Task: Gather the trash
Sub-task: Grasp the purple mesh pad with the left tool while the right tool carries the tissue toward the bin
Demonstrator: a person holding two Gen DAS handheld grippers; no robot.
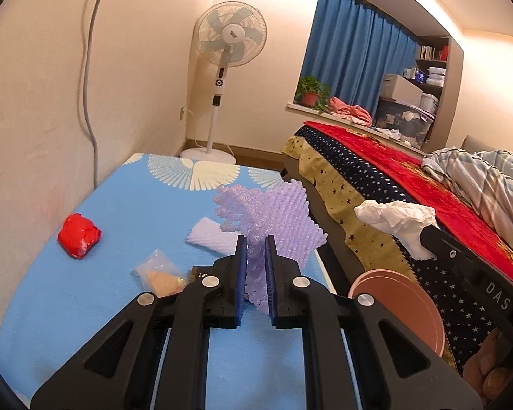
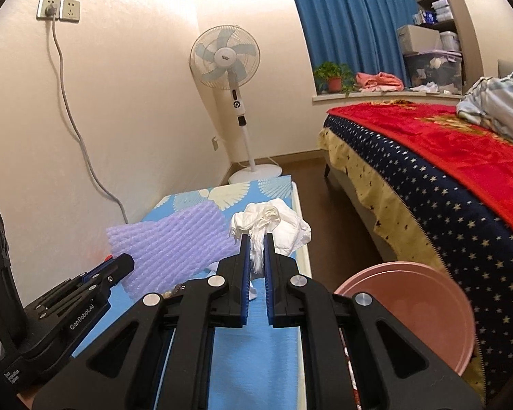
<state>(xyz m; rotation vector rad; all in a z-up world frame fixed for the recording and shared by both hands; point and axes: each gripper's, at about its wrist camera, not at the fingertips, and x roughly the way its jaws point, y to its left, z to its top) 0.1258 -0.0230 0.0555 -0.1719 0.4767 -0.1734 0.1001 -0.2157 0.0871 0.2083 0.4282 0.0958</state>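
I am clamping purple foam netting in my left gripper, white tissue in my right gripper; next, I judge, carrying both right to the pink bin.

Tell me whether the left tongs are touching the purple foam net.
Touching. The left wrist view shows the left tongs shut on the purple foam net, both blue pads pressed against its bunched lower part.

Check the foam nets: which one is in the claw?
The purple foam net, pinched in the left claw and lifted. The white foam net lies flat on the blue tabletop, untouched.
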